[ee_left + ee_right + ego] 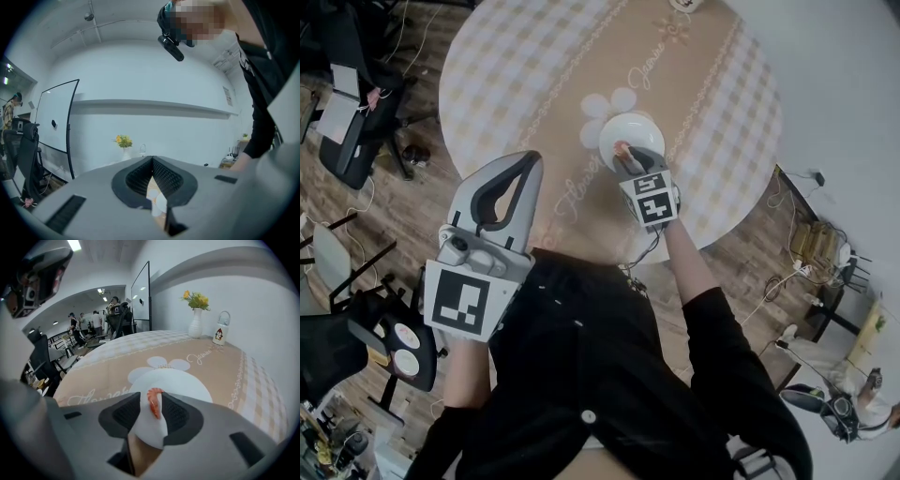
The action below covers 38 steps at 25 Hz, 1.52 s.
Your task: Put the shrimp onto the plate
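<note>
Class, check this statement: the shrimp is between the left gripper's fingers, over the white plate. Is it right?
No, the gripper is wrong. The shrimp is between the right gripper's fingers, over the white plate. The right gripper view shows it.

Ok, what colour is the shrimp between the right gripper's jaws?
Orange-red shrimp, against the white plate; it shows best in the right gripper view.
</note>
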{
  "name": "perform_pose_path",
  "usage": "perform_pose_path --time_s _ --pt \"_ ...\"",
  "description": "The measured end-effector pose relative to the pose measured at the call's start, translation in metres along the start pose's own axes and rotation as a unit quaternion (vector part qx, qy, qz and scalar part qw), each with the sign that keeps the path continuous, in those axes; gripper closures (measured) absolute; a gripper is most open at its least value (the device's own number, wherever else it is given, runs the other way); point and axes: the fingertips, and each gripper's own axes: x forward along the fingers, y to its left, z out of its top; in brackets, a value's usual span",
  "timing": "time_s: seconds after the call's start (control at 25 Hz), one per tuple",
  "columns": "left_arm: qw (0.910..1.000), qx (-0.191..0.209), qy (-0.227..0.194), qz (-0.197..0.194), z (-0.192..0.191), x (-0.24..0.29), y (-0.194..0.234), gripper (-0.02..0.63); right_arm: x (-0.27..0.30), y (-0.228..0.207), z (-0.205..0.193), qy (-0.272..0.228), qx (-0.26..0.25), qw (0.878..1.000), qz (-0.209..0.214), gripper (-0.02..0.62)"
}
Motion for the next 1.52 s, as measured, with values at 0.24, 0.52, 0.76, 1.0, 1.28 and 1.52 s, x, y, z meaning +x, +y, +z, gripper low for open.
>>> perform_pose_path --time_s 0.24,0.52,0.76,1.0,1.28,1.52 --pt "0.9998 0.004 -0.007 -0.017 0.002 0.001 -0.005 0.603 -0.019 0.003 0.019 -0.049 0.002 0.998 -0.038 0.546" --pt "0.9988 0.009 -0.018 -0.044 0.007 0.002 -0.013 0.603 -0.051 0.006 0.036 -0.104 0.041 0.992 -0.059 0.588" --pt "0.9971 0.014 -0.031 -0.068 0.015 0.003 -0.022 0.603 -0.089 0.005 0.054 -0.146 0.056 0.982 -0.103 0.590" --pt "0.9951 0.019 -0.041 -0.089 0.023 0.003 -0.029 0.603 -0.128 0.009 0.079 -0.197 0.078 0.970 -0.122 0.591" --pt "0.9918 0.032 -0.057 -0.109 0.037 0.005 -0.035 0.603 -0.176 0.014 0.109 -0.260 0.091 0.951 -0.143 0.591" --pt "0.9902 0.040 -0.070 -0.114 0.048 0.003 -0.035 0.603 -0.223 0.018 0.136 -0.309 0.064 0.932 -0.177 0.591"
